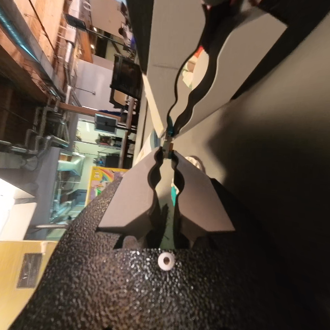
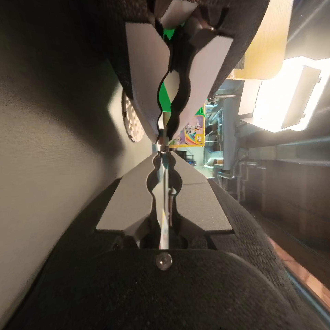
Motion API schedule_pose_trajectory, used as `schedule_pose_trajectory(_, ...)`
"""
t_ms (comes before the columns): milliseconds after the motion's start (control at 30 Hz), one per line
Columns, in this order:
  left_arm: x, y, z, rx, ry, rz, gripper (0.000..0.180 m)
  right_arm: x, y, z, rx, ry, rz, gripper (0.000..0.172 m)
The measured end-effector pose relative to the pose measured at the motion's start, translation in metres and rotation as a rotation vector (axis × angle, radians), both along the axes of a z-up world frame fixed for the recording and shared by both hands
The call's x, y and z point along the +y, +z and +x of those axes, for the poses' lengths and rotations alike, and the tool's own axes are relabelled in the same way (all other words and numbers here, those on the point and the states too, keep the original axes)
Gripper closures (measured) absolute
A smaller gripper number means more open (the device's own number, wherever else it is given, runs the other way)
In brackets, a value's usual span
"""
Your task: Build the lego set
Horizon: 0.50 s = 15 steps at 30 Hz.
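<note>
My two grippers meet tip to tip above the grey table (image 2: 53,151). My left gripper (image 1: 167,154) is shut on a small grey and tan brick piece (image 1: 167,147); in the right wrist view it comes in from the top (image 2: 162,136). My right gripper (image 2: 164,155) is shut on a small teal brick piece (image 2: 164,161); in the left wrist view it comes in from the top (image 1: 169,129), with the teal piece (image 1: 170,125) between its tips. The two pieces touch end to end between the grippers. I cannot tell whether they are joined.
A white round studded plate (image 2: 132,119) lies on the table just behind the left gripper and also shows in the left wrist view (image 1: 193,159). A yellow picture box (image 1: 101,184) stands at the table's far side. Shelves and a monitor (image 1: 105,123) stand beyond. My left and right fingertips are right by each other.
</note>
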<state>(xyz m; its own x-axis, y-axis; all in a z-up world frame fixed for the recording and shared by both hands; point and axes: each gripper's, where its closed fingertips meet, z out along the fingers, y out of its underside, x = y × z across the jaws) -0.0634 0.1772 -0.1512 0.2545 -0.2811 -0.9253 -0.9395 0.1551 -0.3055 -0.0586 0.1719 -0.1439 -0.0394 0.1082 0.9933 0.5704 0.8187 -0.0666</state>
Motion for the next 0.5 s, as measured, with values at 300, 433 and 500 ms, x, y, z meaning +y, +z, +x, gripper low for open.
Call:
schedule_pose_trajectory(300, -0.001, 0.032, -0.008, -0.187, 0.084, 0.063, 0.176, 0.002, 0.034, -0.003, 0.234, -0.109, -0.17, 0.168)
schedule_pose_trajectory(433, -0.007, 0.047, -0.006, -0.159, 0.056, 0.157, 0.174, -0.001, 0.045, -0.001, 0.288, -0.089, -0.196, 0.168)
schedule_pose_trajectory(500, -0.01, 0.054, -0.004, -0.142, 0.037, 0.202, 0.177, -0.004, 0.05, 0.0, 0.308, -0.071, -0.199, 0.167)
